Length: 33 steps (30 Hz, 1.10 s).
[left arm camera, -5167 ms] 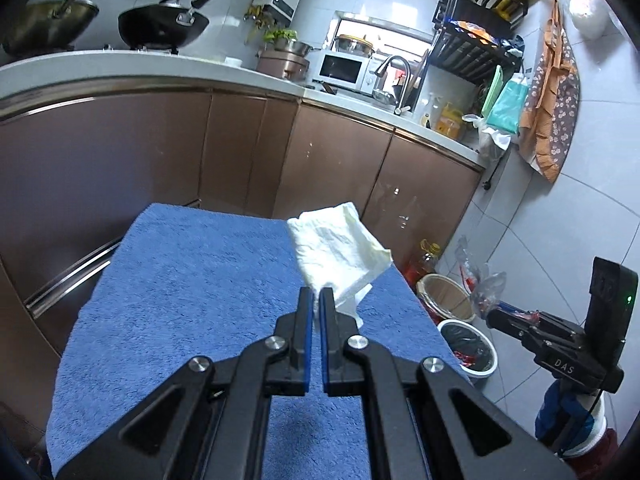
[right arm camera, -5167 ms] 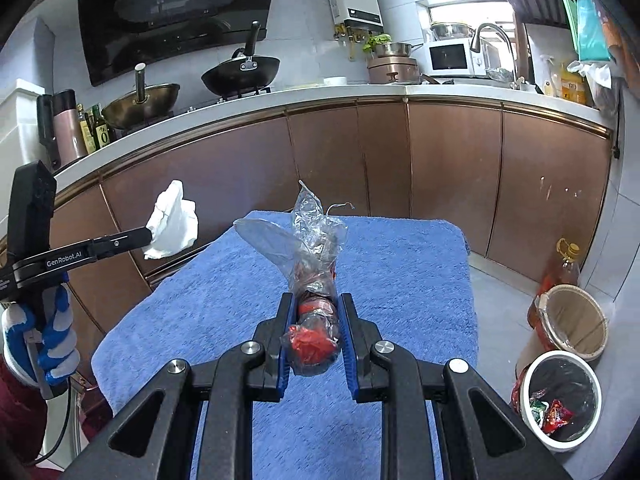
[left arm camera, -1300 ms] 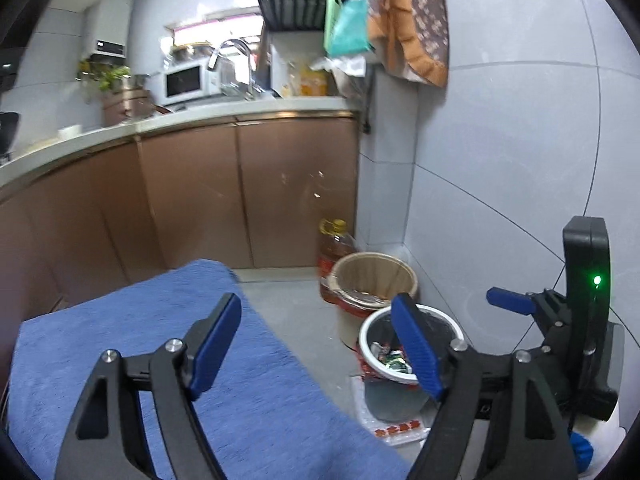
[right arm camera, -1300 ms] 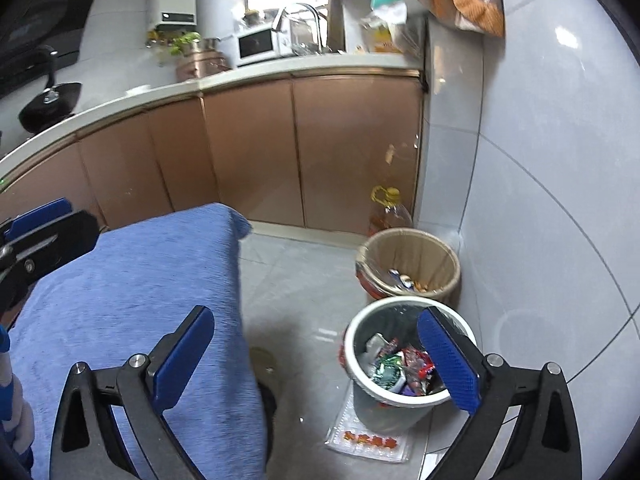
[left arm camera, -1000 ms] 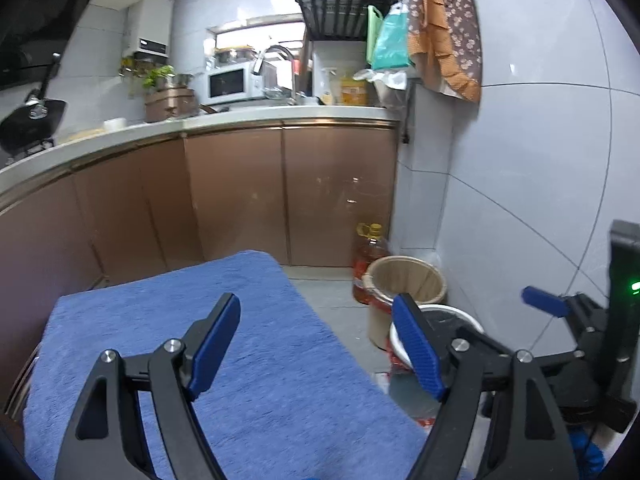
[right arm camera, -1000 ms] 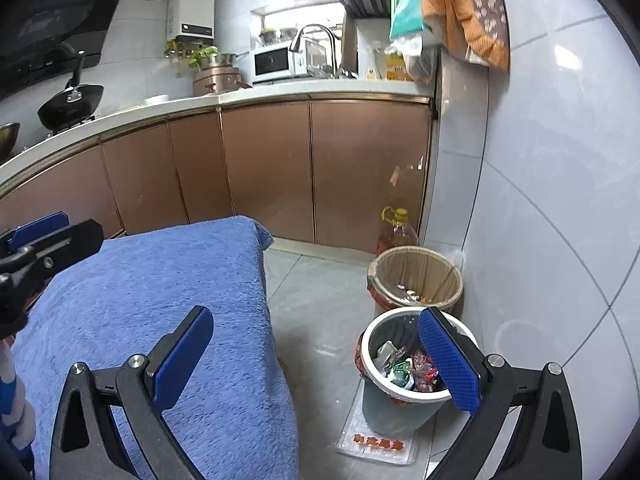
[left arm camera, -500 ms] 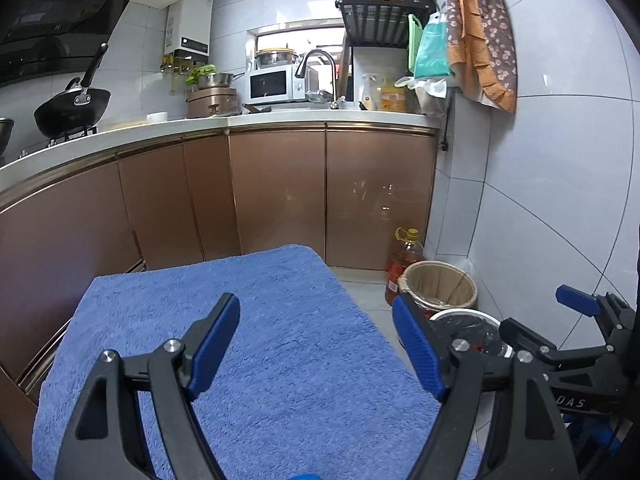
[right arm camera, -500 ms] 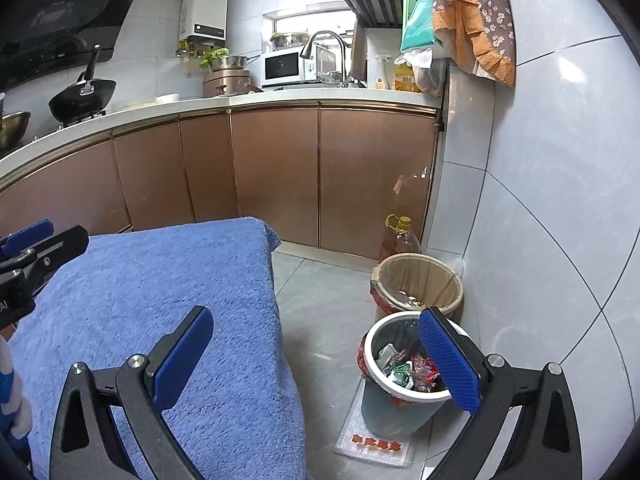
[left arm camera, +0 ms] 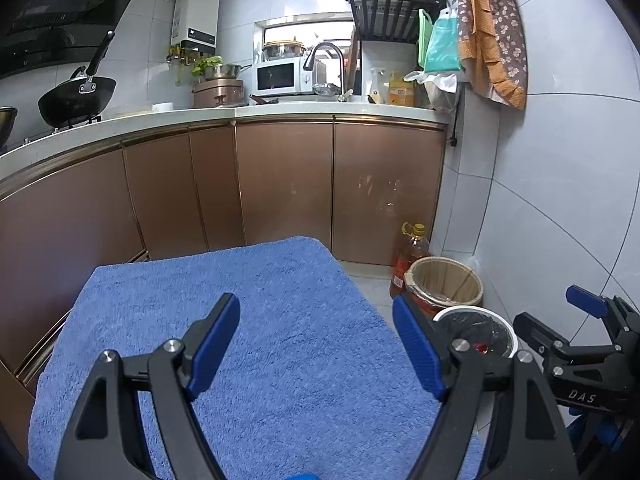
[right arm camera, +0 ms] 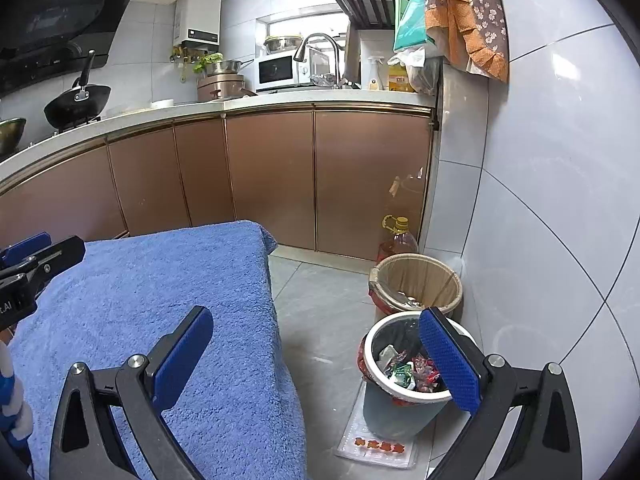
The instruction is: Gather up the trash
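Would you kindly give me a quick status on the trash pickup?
Left tongs open, empty. Right tongs open, empty. Wrappers sit in white-rimmed bin. Blue towel bare in view, nothing in the way.

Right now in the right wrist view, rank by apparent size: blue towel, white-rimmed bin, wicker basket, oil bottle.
1. blue towel
2. white-rimmed bin
3. wicker basket, though it stands farther back, so this ranking is unsure
4. oil bottle

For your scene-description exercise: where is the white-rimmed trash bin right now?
In the right wrist view, the white-rimmed trash bin stands on the floor at lower right, just in front of the woven basket, near the tiled wall.
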Motion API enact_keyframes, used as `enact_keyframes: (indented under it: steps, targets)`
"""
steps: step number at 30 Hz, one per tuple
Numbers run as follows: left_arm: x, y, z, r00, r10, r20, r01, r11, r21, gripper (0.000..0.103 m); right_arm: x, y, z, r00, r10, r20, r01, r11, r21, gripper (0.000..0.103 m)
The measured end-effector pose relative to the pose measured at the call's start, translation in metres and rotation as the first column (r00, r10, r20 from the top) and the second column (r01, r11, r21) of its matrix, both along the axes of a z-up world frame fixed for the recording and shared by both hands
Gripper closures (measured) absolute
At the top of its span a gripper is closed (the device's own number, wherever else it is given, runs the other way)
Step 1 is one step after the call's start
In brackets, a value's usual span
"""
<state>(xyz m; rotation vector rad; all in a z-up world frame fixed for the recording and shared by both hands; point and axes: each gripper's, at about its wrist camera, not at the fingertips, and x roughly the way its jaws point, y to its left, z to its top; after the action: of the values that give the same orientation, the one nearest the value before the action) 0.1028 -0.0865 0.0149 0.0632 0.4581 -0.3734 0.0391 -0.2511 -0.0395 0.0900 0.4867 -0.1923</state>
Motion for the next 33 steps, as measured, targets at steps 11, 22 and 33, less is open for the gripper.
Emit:
enact_keyframes:
  steps: [11,22,33]
  targets:
    - [0.004,-0.002,-0.007,1.000,0.001,-0.015,-0.001,1.000,0.004,0.025,0.003,-0.003,-0.004,1.000,-0.005,-0.008,0.005,1.000,0.004,0.000]
    - [0.010,-0.004,-0.015,0.999,-0.009,-0.037,0.010,1.000,0.013,0.025,0.008,-0.011,-0.010,1.000,-0.015,-0.021,0.015,1.000,0.014,0.000]
    - [0.014,-0.015,-0.024,0.998,-0.033,-0.061,0.034,0.999,0.027,0.025,0.009,-0.021,-0.018,0.999,-0.035,-0.038,0.036,0.999,0.028,0.000]
